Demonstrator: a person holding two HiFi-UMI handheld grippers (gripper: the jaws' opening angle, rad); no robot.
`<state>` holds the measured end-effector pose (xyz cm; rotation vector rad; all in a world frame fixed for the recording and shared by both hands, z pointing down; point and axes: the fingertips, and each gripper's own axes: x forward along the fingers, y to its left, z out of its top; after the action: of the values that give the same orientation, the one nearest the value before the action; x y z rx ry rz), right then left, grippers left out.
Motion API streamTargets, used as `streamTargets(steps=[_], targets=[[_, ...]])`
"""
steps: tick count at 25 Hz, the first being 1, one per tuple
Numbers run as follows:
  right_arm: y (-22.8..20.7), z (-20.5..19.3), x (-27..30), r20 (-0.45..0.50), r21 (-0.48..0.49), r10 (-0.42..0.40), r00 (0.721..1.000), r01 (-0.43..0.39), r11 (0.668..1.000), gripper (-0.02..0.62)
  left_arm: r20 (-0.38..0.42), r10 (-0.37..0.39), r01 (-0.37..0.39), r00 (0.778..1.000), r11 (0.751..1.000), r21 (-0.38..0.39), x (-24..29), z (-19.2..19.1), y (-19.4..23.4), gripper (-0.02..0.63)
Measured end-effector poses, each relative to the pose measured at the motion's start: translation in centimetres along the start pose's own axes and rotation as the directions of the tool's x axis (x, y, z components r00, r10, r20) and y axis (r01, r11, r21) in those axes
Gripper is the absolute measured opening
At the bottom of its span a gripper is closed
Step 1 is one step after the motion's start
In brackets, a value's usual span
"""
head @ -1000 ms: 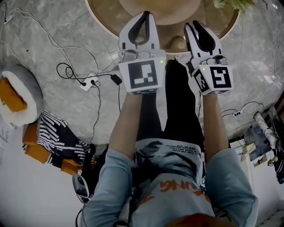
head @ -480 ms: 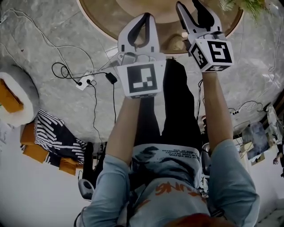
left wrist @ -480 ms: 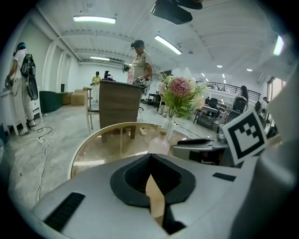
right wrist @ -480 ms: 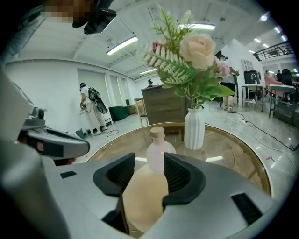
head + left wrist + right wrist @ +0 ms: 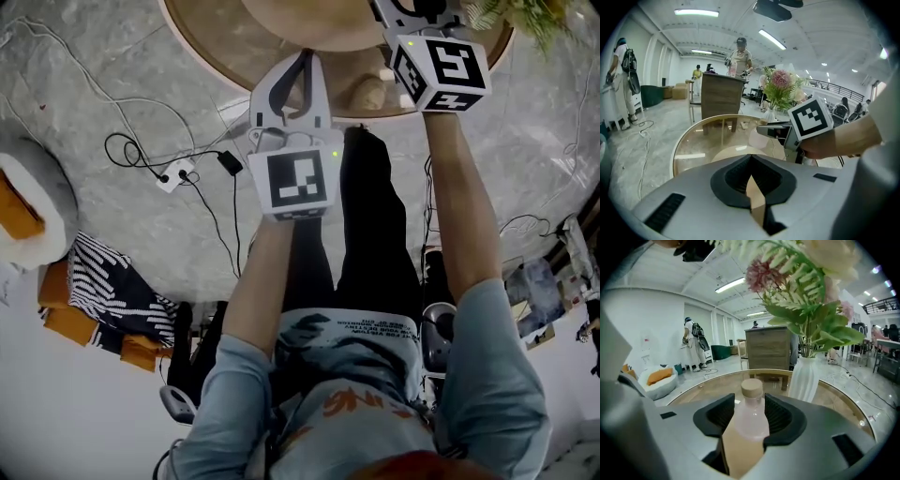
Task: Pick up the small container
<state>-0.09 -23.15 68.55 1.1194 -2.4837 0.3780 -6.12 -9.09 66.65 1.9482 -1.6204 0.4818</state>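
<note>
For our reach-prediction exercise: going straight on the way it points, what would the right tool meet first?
The small pale-pink bottle with a beige cap, seemingly right between its open jaws; depth is unclear.

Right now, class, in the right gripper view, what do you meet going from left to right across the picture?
From the left: white cushion with orange pad → standing person → small bottle with a tan cap → white vase holding flowers.
</note>
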Motion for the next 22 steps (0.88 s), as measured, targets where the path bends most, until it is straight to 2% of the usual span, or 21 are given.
streamTargets(steps=[3,5,9,13,16,22], targets=[[0.0,0.2,0.6,0.013,-0.046,-0.015,1.000,0.015,0.999,0.192,-0.016,0.003,-0.003,1.000,1.000,-0.006,-0.2,-0.4,0.2,0.023],[-0.3,0.3,0.9,0.033,-0.066,-0.036,0.999,0.038,0.997,0.154,-0.021,0.001,-0.002,1.000,1.000,-0.006,-0.1,-0.4,0.4,0.023],[-0.4,0.1,1.2,0.069,-0.060,-0.053,0.996,0.057,0.997,0.164,-0.029,-0.002,0.002,1.000,1.000,-0.002,-0.1,-0.8,0.7,0.023],[-0.4,0.2,1.8,0.076,-0.082,-0.067,0.995,0.073,0.994,0.201,-0.033,0.002,-0.002,0.999,1.000,-0.014,-0.4,-1.0,1.0,0.023],[-0.5,0.4,2.3,0.078,-0.095,-0.063,0.995,0.070,0.993,0.201,-0.034,-0.001,0.001,0.999,1.000,-0.018,-0.5,-1.0,1.0,0.023],[-0.8,0.8,2.4,0.070,-0.032,-0.049,0.996,0.052,0.998,0.155,-0.039,0.005,-0.006,0.999,0.999,-0.031,-0.7,-1.4,0.3,0.023]])
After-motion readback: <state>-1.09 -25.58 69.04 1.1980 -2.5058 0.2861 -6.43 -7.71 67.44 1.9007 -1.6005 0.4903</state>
